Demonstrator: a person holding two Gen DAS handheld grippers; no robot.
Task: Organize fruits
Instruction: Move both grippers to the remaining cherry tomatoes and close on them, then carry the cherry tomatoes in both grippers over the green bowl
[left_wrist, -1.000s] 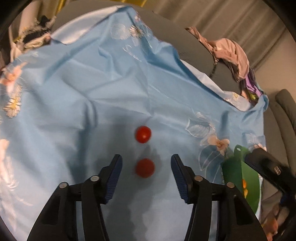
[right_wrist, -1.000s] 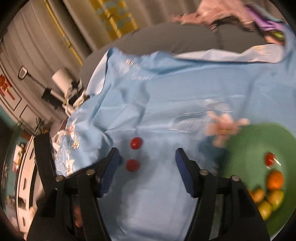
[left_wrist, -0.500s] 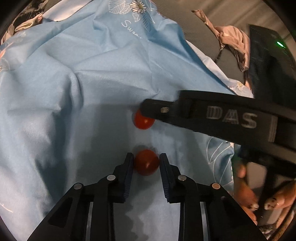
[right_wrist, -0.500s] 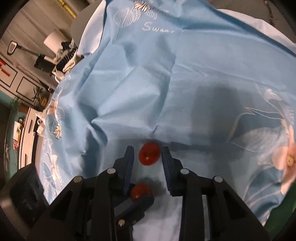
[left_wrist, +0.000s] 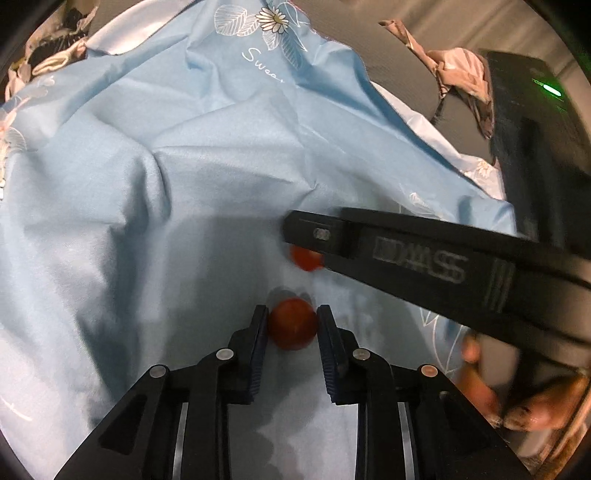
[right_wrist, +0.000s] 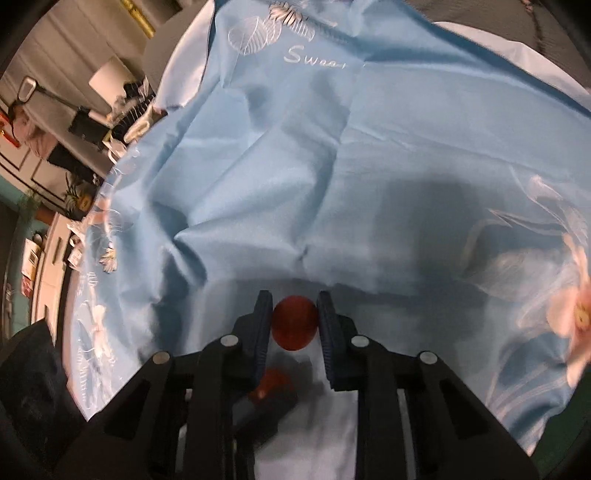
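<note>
Two small red tomatoes lie close together on a light blue flowered cloth (left_wrist: 184, 192). My left gripper (left_wrist: 292, 325) is shut on the near tomato (left_wrist: 292, 324), just above the cloth. My right gripper (right_wrist: 294, 319) is shut on the other tomato (right_wrist: 294, 322). In the left wrist view the right gripper's finger (left_wrist: 406, 258) reaches in from the right and partly hides that second tomato (left_wrist: 304, 258). In the right wrist view the left gripper's tomato (right_wrist: 275, 382) shows dimly below my fingers.
The cloth is wrinkled, with a ridge of folds beyond the tomatoes (right_wrist: 303, 254). A heap of pinkish clothes (left_wrist: 458, 70) lies on the grey surface at the far right. The person's hand (left_wrist: 532, 402) holds the right gripper at the lower right. Room clutter (right_wrist: 92, 122) stands beyond the cloth's left edge.
Both grippers came down from open onto the tomatoes and closed, one on each. In the last half second both tomatoes have lifted slightly from the cloth.
</note>
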